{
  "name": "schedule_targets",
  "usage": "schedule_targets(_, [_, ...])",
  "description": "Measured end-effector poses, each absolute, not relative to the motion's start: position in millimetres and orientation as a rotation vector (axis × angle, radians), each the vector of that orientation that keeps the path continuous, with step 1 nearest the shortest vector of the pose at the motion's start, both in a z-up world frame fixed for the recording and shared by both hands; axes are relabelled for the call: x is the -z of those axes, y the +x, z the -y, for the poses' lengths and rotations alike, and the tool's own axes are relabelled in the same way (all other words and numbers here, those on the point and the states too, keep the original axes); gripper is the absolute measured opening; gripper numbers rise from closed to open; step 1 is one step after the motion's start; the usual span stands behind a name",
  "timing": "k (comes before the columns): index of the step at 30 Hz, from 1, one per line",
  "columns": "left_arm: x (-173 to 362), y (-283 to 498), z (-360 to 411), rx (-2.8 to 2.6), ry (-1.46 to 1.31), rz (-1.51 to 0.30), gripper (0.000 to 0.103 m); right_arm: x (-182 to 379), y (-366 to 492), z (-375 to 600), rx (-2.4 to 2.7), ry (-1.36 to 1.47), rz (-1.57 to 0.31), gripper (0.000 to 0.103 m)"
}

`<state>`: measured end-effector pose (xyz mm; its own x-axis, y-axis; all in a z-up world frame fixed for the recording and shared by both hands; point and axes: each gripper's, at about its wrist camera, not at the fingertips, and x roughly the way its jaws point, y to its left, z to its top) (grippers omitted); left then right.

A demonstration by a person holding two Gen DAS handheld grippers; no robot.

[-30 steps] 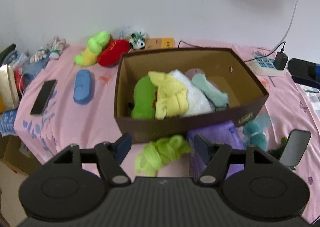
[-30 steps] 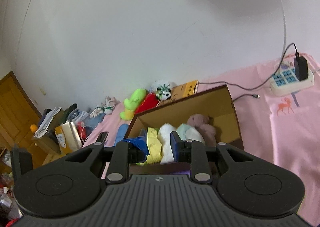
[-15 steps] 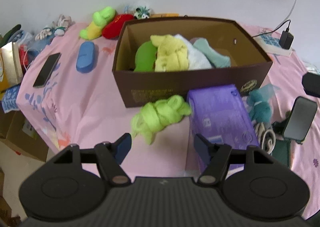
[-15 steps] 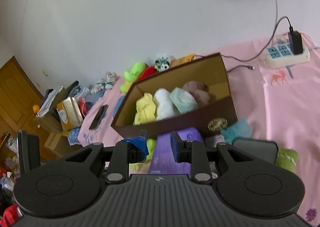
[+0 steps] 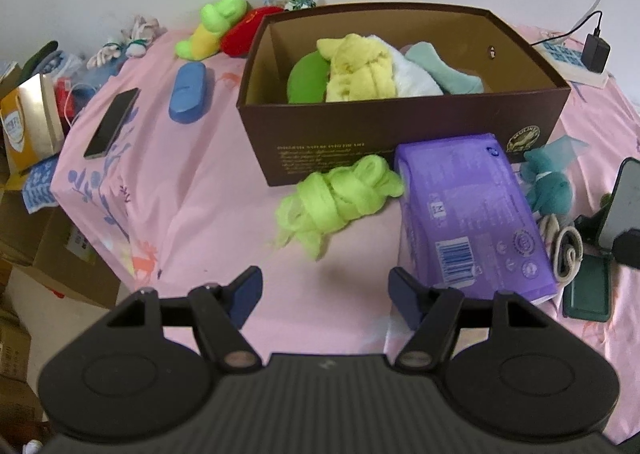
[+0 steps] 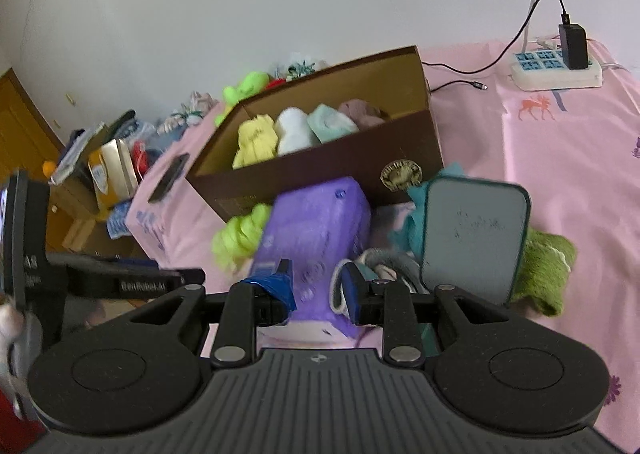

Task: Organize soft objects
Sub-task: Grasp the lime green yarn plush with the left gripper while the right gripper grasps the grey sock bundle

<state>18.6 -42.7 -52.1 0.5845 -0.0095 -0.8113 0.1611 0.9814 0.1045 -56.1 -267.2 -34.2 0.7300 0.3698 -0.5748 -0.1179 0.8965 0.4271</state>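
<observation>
Left gripper [image 5: 325, 294]: jaws wide apart, empty, above the pink bed cover [image 5: 192, 189]
Right gripper [image 6: 316, 286]: jaws narrowly apart, empty, over the purple pack [image 6: 316, 221]
Hidden: pack's near end behind the fingers
Lime yarn bundle [image 5: 340, 193]: ahead of the left gripper, touching the brown box [image 5: 400, 133]
</observation>
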Motion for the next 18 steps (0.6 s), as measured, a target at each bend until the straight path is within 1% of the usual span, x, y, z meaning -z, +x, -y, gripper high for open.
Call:
schedule_targets(5, [57,21,48,0.105,0.194,-0.95,0.071,43,-62,267,-0.238,0.339,-0.709,0.01])
schedule_targets(18, [77,27,51,0.091,0.247,-0.988,0.072,66,-69,269,-0.156,0.355,-0.783,0.011])
